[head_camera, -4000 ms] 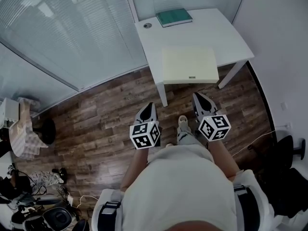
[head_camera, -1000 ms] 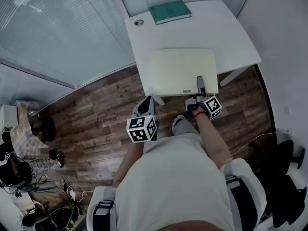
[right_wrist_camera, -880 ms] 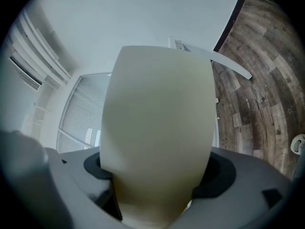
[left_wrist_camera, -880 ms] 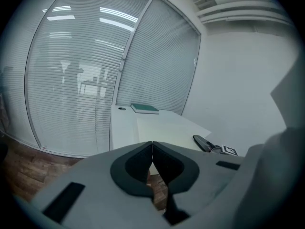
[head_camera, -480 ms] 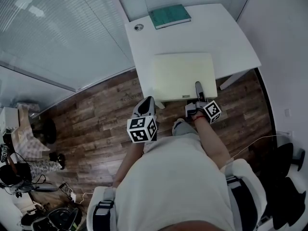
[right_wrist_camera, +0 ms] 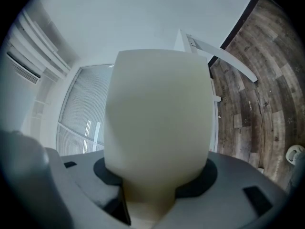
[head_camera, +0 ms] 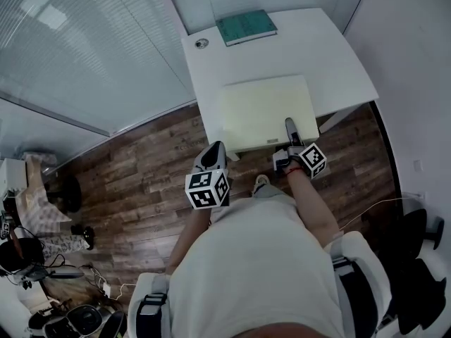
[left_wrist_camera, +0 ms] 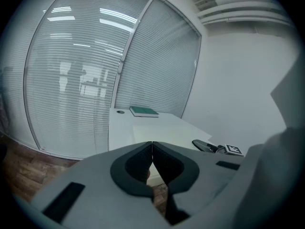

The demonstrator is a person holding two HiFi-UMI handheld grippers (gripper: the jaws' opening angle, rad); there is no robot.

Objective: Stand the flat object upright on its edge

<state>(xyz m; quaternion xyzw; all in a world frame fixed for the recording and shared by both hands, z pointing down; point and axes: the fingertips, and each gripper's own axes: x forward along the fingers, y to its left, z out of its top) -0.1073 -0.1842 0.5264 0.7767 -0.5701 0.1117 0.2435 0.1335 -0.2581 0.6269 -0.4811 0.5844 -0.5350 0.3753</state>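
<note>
My right tool is at the near edge of the cream board, which lies flat on the white surface with that edge at the surface's front rim. The jaws have just been closing, and the right gripper view shows the board's edge filling the gap between them, one jaw above it and one below, so I judge the tool has its hold on the board. My left tool hangs off to the side over the wooden floor, short of the surface, its jaws pressed together with nothing in them. A green book sits at the far end of the surface, well apart from the board. As for progress, the grasp looks made, but nothing more: the board is not lifted or tilted at all. What is left is the real work of raising the held edge so the board pivots on its far edge, bringing it upright and letting go without it toppling — the left tool could steady it.
</note>
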